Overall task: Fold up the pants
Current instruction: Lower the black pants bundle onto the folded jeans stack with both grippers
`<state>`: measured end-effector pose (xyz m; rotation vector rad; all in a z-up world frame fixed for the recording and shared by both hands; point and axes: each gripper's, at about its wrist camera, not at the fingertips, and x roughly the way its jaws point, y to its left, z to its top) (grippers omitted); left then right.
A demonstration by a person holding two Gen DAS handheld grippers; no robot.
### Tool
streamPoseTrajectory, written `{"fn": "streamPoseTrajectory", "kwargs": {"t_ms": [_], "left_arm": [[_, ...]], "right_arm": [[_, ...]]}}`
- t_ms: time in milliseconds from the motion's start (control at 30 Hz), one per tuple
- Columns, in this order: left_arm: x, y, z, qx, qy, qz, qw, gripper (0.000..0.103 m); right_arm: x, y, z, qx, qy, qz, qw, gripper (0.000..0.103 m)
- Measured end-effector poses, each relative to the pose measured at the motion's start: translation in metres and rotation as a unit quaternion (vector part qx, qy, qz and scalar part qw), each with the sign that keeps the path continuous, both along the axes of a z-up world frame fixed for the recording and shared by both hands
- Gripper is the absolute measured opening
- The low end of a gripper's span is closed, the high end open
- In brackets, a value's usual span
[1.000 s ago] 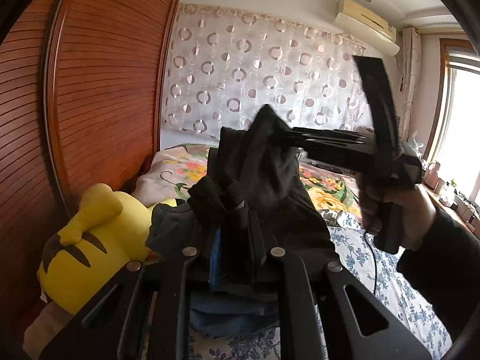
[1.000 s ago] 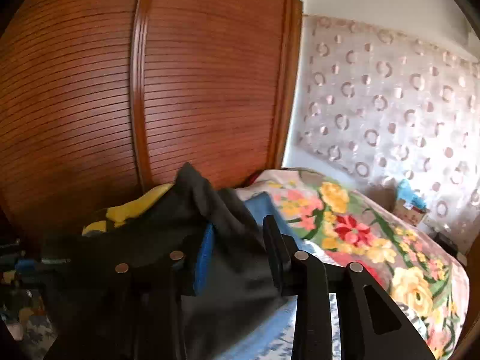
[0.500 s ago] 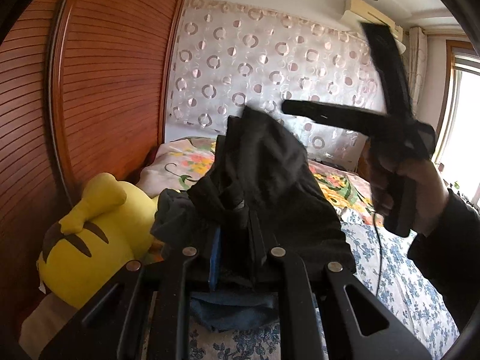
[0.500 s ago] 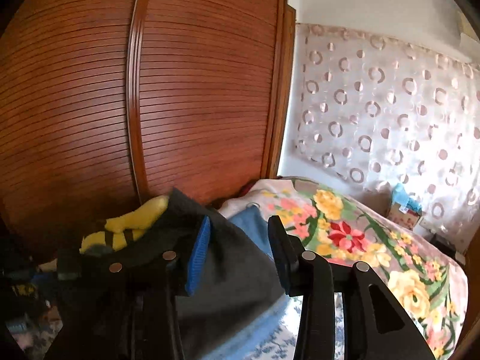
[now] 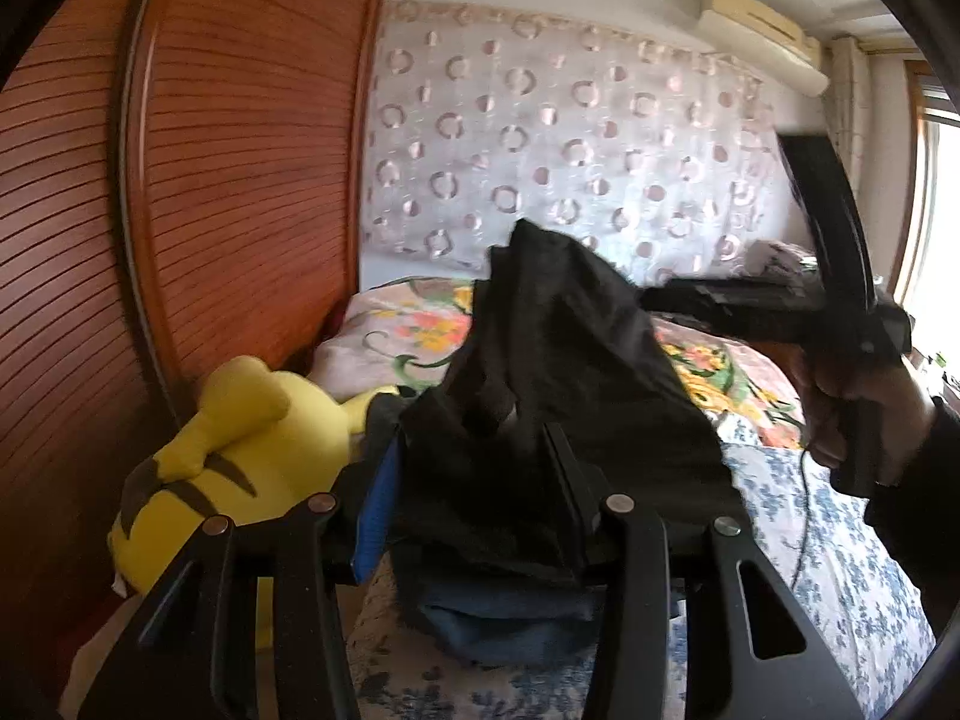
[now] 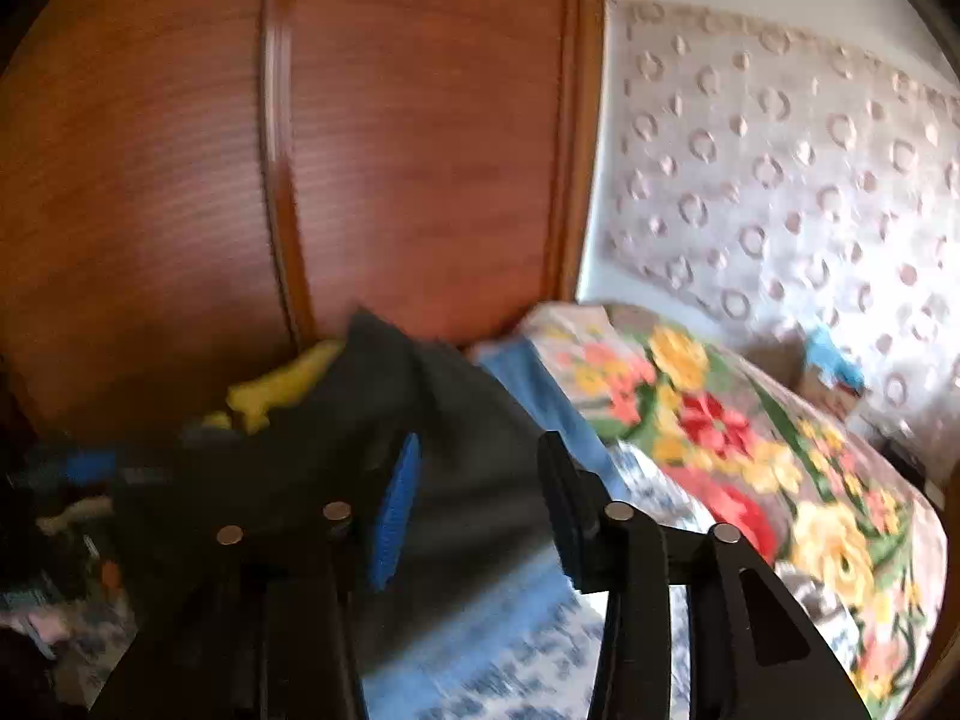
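Note:
Black pants (image 5: 564,372) sit bunched in a heap on top of a folded clothes pile on the bed. My left gripper (image 5: 474,510) is open, its jaws wide on both sides of the heap with cloth between them. The pants also show in the right wrist view (image 6: 432,420), dark and blurred. My right gripper (image 6: 474,510) is open with the pants lying between its jaws. In the left wrist view the right gripper (image 5: 654,300) is held in a hand at the right, level with the top of the heap.
A yellow plush toy (image 5: 240,438) lies left of the pile against the wooden wardrobe (image 5: 180,180). Folded blue clothes (image 5: 510,618) lie under the pants. A floral quilt (image 6: 720,432) covers the far bed, and a blue-flowered sheet (image 5: 840,540) lies to the right.
My left gripper has opened and let go of the pants, which sag onto the pile. My right gripper has dropped lower and stays open. The right view is blurred from motion.

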<state>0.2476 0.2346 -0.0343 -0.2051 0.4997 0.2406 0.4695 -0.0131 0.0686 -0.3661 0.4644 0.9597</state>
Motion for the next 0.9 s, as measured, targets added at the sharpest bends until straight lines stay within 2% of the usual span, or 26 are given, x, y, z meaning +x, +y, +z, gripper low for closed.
{"fn": "streamPoseTrajectory", "kwargs": {"t_ms": [100,200,333,500,733,800,867,900], "left_arm": [[0.002,0.006,-0.005,0.006,0.012,0.012,0.9998,0.047],[-0.001,0.008,-0.007,-0.005,0.018,0.012,0.9998,0.047],[-0.008,-0.004,0.001,0.006,0.022,0.01,0.9997,0.047],[-0.019,-0.013,0.011,0.017,0.026,0.004,0.9995,0.047],[-0.04,-0.021,0.026,0.024,0.023,-0.01,0.9994,0.051],[-0.047,-0.025,0.03,0.025,0.022,-0.018,0.9993,0.059],[-0.052,-0.028,0.033,0.026,0.02,-0.025,0.9991,0.073],[-0.054,-0.031,0.034,0.026,0.019,-0.029,0.9991,0.076]], "right_arm": [[0.021,-0.003,-0.012,-0.019,0.021,-0.034,0.999,0.033],[0.04,-0.002,-0.017,-0.017,0.041,-0.075,0.996,0.033],[0.044,0.001,-0.012,0.002,0.056,-0.085,0.995,0.033],[0.015,-0.01,-0.002,0.015,0.052,-0.075,0.996,0.033],[-0.045,-0.057,0.0,0.04,0.044,-0.069,0.996,0.033],[-0.062,-0.067,0.0,0.046,0.043,-0.071,0.996,0.033],[-0.077,-0.078,-0.001,0.05,0.042,-0.07,0.995,0.033],[-0.088,-0.083,0.0,0.051,0.042,-0.07,0.995,0.033]]}}
